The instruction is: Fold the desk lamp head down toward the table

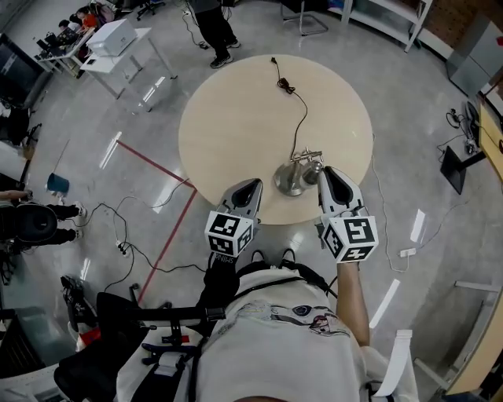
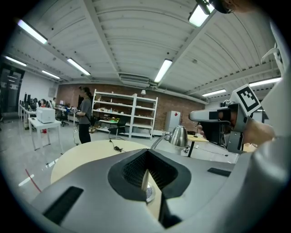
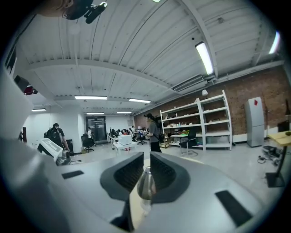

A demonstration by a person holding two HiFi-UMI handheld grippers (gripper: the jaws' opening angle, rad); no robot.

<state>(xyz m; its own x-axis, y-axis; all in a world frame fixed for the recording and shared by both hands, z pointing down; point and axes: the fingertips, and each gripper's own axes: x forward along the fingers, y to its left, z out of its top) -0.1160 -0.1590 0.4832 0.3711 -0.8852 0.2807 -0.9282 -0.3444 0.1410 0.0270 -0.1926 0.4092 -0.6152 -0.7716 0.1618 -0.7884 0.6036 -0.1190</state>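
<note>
Your left gripper (image 1: 250,185): jaws together, empty, over the near edge of the round surface (image 1: 228,118), beside the desk lamp (image 1: 289,180) base. Your right gripper (image 1: 325,171): jaws closed to a slit, holding nothing, tips by the lamp head (image 1: 313,168). Power cord (image 1: 301,118) trails to the far edge. A person (image 1: 212,23) stands beyond.

No legible words or numbers; cubes (image 1: 230,232) on my left gripper (image 1: 253,184) and right gripper (image 1: 327,170) show only square markers.
</note>
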